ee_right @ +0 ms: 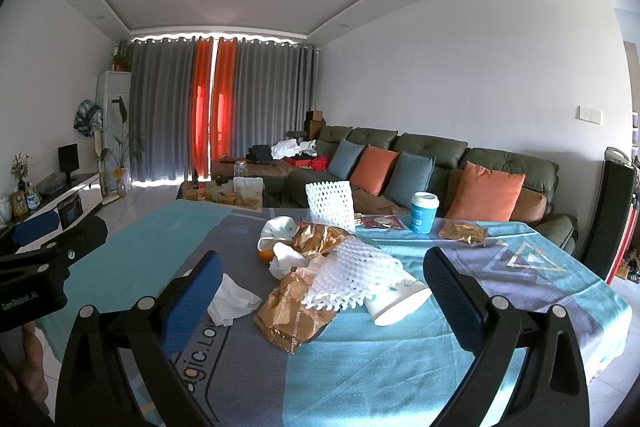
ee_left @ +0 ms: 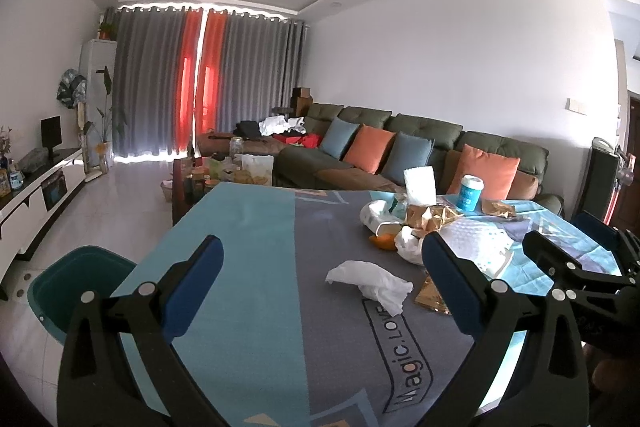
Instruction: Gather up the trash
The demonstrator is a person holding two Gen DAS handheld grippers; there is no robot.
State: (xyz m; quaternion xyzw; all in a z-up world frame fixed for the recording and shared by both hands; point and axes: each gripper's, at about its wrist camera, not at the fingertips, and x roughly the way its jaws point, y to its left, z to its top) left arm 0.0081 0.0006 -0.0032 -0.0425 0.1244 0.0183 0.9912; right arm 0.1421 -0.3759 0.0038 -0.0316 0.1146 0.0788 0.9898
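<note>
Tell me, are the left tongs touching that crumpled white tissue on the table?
Apart. In the left wrist view the left tongs stand open above the tablecloth, and the tissue lies between the two arms with cloth showing on both sides.

Tissue (ee_right: 232, 301) left of wrapper (ee_right: 294, 311)

green sofa (ee_right: 436, 151), grey curtains (ee_right: 276, 99)

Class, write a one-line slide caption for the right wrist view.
Open right gripper hovers over gold wrappers, foam netting and tissue on the table.
</note>
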